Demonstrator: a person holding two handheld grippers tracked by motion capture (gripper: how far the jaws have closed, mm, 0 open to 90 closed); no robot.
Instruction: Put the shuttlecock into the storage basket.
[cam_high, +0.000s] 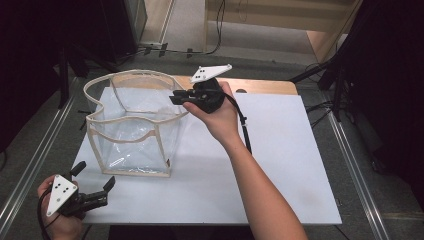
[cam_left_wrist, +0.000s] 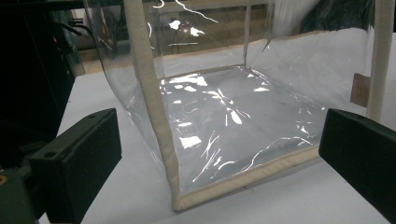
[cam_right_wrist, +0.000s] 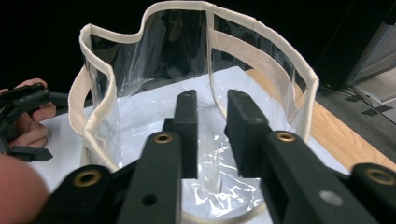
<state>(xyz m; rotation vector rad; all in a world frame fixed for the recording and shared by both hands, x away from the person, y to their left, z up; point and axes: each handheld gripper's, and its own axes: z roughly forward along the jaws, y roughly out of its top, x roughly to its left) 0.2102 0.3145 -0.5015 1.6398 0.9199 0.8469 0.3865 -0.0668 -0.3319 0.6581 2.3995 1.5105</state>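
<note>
My right hand-held gripper (cam_high: 176, 96) hovers slightly parted, pinching nothing, at the rim of the clear bag (cam_high: 134, 125) standing on the tabletop (cam_high: 280, 150); left hand-held gripper (cam_high: 95, 182) spread nearby—I should seat the trim fully before closing.

We see a clear plastic bag (cam_high: 135, 125) with cream trim, black grippers, and a white table (cam_high: 280, 165) with a wooden edge.
</note>
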